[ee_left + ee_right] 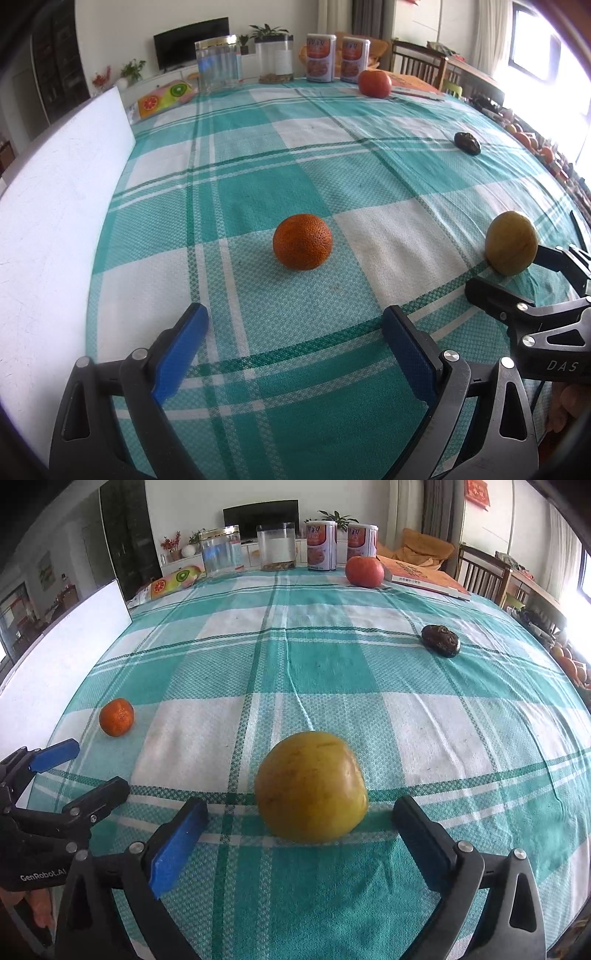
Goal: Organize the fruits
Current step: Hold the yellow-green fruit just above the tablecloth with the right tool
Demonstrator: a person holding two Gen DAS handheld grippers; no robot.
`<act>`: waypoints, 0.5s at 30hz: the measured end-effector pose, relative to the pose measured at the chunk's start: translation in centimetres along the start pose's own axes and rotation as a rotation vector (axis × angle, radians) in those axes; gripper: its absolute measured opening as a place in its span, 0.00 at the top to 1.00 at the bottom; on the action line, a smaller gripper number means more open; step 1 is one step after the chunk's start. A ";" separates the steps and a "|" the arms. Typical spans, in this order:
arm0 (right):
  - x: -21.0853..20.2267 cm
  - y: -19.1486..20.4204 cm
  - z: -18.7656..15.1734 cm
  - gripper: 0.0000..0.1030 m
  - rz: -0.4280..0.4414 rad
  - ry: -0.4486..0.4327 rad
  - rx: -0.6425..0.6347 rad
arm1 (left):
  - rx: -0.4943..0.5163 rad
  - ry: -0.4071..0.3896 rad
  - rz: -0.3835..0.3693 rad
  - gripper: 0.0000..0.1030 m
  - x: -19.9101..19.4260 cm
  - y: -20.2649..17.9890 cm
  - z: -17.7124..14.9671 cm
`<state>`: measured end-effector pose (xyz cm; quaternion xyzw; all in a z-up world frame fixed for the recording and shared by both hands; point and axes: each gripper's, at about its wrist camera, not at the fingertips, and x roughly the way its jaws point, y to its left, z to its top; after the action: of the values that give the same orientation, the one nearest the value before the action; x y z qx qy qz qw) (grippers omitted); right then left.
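Note:
A small orange mandarin [301, 241] lies on the green-checked tablecloth [258, 155], a little ahead of my open left gripper [295, 328]. It also shows in the right wrist view [116, 716]. A yellow round fruit [311, 786] sits between the tips of my open right gripper [301, 821], untouched; it also shows in the left wrist view [511, 243]. A red-orange fruit [364, 571] sits at the far side, also in the left wrist view [374, 83]. A dark wrinkled fruit [441, 640] lies at the right, also in the left wrist view [467, 142].
A white board [55, 206] runs along the table's left edge. At the far edge stand two clear jars [219, 552], two printed cans [321, 546], a fruit-print packet [173, 580] and a book [424, 578]. Chairs [484, 576] stand at the far right.

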<state>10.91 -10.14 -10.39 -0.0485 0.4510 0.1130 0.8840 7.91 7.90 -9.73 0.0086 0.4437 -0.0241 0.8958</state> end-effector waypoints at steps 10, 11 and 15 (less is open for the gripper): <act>0.1 0.1 0.0 0.00 -0.007 0.006 -0.007 | 0.000 0.000 0.000 0.06 0.0 0.0 0.0; 0.1 0.1 0.0 0.00 -0.007 0.005 -0.007 | 0.000 0.000 0.000 0.06 0.0 0.0 0.0; 0.1 0.1 0.0 0.00 -0.007 0.005 -0.007 | 0.000 0.000 0.000 0.06 0.0 0.0 0.0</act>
<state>10.96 -10.01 -10.43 -0.0536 0.4528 0.1115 0.8830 7.93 7.92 -9.72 0.0087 0.4437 -0.0242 0.8958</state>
